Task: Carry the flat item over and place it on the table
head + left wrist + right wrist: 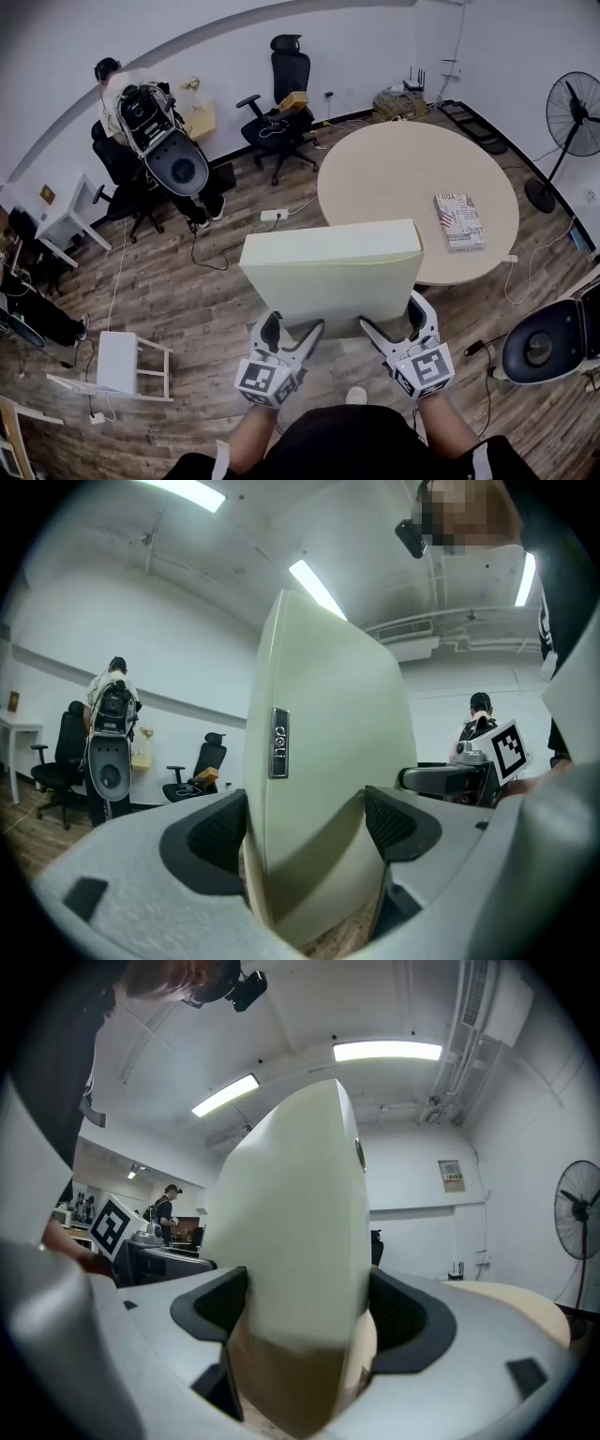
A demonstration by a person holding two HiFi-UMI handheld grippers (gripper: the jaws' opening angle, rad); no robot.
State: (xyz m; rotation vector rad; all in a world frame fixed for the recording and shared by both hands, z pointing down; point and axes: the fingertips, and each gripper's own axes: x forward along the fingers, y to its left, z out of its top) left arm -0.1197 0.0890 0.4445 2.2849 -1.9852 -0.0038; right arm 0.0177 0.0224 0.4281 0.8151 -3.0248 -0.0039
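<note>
Left tongs (293, 332) and right tongs (394, 325) each clamp the near edge of a pale green file box (330, 267), held upright just short of the round tabletop (398, 173).

Your flat item (330, 267): pale yellow-green slim case, small dark label on one narrow edge. It's off the floor, near edge clamped in your left tongs (292, 330) and right tongs (394, 323). Round beige counter (394, 178) sits just beyond, far right.
</note>
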